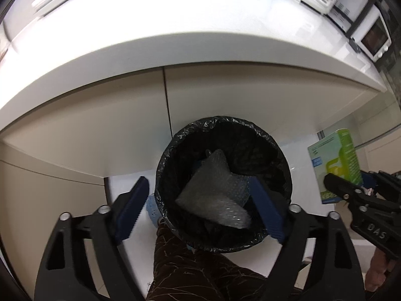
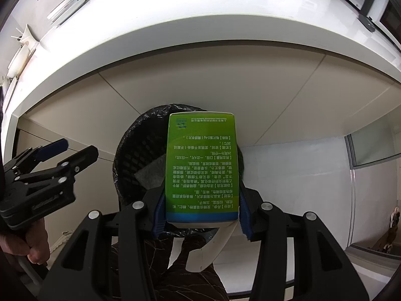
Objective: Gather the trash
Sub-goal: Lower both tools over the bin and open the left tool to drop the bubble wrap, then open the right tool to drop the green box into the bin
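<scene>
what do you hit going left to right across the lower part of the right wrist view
left gripper → bin → green box held by the right gripper → glass door

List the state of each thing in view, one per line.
Left hand-held gripper: open, empty, above the bin.
Right hand-held gripper: shut on the green box.
Green box: held over the bin, not yet dropped.
Trash bin: uncovered, lined with a black bag.
Bubble wrap: lying inside the bin.
</scene>
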A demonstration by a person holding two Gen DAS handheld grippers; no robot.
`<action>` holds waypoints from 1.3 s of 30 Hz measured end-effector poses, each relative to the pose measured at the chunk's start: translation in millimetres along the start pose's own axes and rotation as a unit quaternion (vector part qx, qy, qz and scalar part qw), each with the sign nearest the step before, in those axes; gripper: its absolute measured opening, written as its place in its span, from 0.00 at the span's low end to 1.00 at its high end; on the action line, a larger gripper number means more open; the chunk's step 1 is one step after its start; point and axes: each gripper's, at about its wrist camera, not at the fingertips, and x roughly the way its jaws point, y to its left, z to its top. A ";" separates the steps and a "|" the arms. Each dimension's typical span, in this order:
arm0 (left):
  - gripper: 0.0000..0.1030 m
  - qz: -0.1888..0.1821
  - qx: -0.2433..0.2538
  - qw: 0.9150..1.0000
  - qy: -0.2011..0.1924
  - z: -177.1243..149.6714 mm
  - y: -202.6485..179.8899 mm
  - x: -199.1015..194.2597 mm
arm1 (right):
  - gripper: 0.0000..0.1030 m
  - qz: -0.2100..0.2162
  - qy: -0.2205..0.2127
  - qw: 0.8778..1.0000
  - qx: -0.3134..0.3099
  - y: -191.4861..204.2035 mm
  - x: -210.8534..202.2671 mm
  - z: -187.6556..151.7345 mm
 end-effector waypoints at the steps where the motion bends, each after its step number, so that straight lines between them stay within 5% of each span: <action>1: 0.88 -0.002 -0.003 1.000 -0.002 1.1 2.3 -1.8 | 0.43 0.002 0.000 1.000 -0.002 5.7 1.4 1.2; 4: 0.94 0.000 -0.009 1.000 -0.009 3.3 9.9 -6.4 | 0.43 0.007 0.003 1.000 -0.010 18.4 5.4 7.6; 24: 0.94 0.023 -0.068 0.997 -0.019 7.9 54.9 -17.4 | 0.45 0.009 0.018 0.998 -0.063 50.2 26.3 28.5; 35: 0.94 0.012 -0.066 0.997 -0.026 11.9 39.4 -36.8 | 0.81 0.016 -0.016 0.999 -0.048 36.4 -19.3 35.9; 39: 0.94 0.004 -0.074 0.997 -0.028 10.3 32.4 -57.5 | 0.86 0.014 -0.036 0.998 -0.042 35.8 -48.5 38.6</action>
